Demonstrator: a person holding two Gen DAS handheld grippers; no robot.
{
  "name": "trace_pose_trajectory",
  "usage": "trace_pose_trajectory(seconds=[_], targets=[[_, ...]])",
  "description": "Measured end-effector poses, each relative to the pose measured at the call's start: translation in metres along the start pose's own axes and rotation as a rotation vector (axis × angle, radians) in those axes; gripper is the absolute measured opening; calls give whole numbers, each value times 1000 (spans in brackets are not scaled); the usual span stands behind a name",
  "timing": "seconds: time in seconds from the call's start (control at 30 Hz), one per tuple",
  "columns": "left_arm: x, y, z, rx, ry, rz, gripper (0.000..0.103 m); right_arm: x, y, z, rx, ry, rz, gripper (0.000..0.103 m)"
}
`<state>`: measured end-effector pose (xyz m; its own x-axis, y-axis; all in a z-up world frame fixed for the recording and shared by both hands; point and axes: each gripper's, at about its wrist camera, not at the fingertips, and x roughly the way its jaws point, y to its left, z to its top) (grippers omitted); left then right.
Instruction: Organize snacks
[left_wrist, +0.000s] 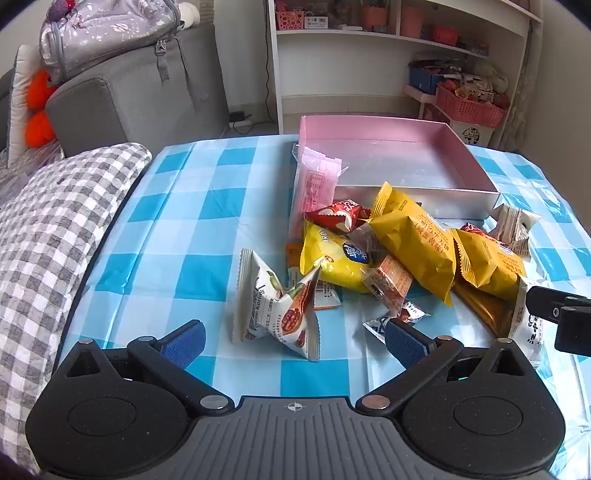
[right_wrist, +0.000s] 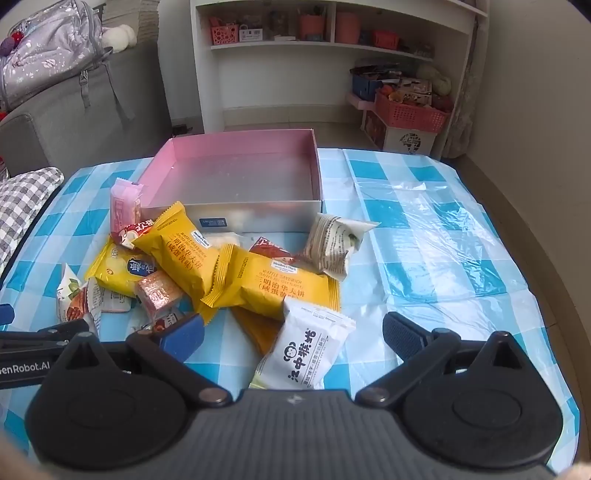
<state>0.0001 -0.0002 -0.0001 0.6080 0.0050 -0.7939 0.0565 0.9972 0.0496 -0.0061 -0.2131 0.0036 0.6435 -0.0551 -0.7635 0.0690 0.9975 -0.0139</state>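
Home living room, indicated by: grey sofa (left_wrist: 140, 99) at far left, white shelving (right_wrist: 332, 48) stocked with baskets at far side, checked cloth laid over the desk (left_wrist: 184, 206).

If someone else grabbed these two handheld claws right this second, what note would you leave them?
Left gripper: open, empty, hovering over the white nut packet.
Right gripper: open, empty, over the white packet with black characters.
The pink box stands at the far side of the checked tablecloth, with nothing visible inside.
All snacks lie loose in front of it: two yellow waffle packets, a pink packet leaning on the box's corner, small red ones, others.
Done: nothing packed yet.
Left: move every packet into the box.
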Motion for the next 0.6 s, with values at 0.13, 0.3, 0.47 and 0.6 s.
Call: trace_pose_trajectory(seconds=[0.13, 0.3, 0.47, 0.6], targets=[[1, 0, 0, 1, 2, 2, 103, 2, 1, 0, 0, 2, -4, 103], [2, -2, -2, -3, 8, 6, 103, 11, 5, -6, -1, 11, 3, 103], [3, 0, 0, -7, 9, 0, 103, 8, 1, -11, 1, 22, 0, 103], [2, 0, 0, -7, 9, 3, 103, 9, 3, -3, -8, 37, -5, 103]])
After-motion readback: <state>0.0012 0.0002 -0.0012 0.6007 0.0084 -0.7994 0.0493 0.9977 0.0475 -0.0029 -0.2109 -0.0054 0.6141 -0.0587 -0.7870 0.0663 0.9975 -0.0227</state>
